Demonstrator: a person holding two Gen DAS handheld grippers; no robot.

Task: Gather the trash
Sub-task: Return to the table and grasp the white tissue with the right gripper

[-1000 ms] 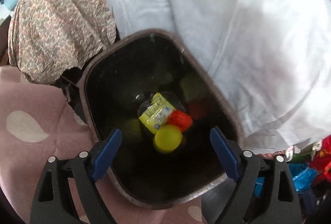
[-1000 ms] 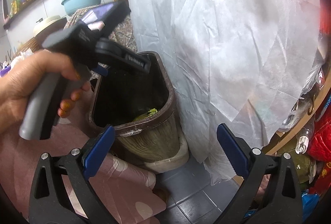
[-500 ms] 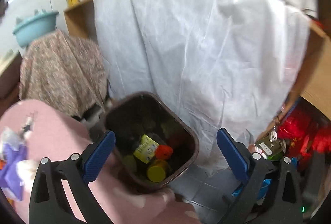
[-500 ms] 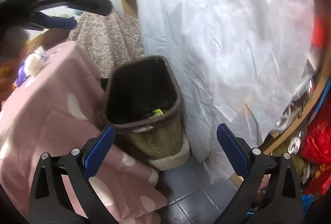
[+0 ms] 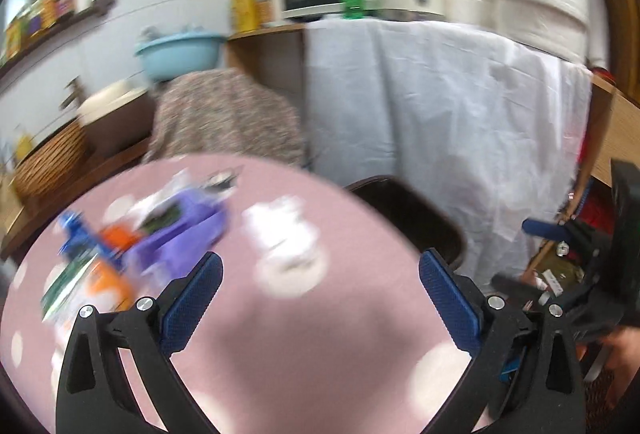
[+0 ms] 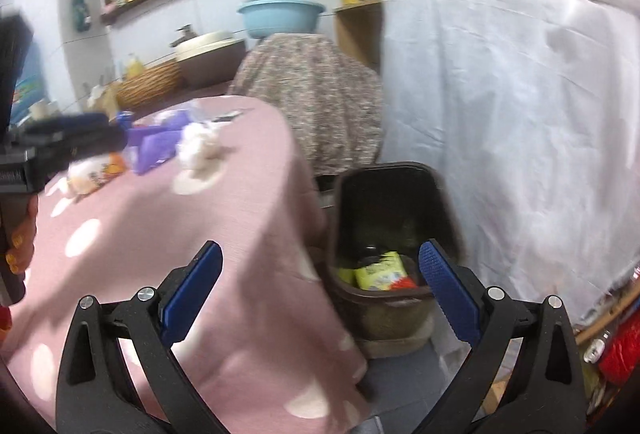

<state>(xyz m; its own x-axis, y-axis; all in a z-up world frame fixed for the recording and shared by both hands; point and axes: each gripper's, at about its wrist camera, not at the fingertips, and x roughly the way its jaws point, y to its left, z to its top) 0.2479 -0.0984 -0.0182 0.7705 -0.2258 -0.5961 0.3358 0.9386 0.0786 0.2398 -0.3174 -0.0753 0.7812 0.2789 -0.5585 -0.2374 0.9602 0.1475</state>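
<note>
at the left of my left view, blurred trash (image 5: 120,250) lies on the pink surface (image 5: 320,346); i can't tell the pieces apart. my left fingers (image 5: 320,298) stand wide, empty. lower centre of my right view, the bin (image 6: 384,234) holds wrappers, half hidden; right fingers (image 6: 320,294) wide, empty.
</note>
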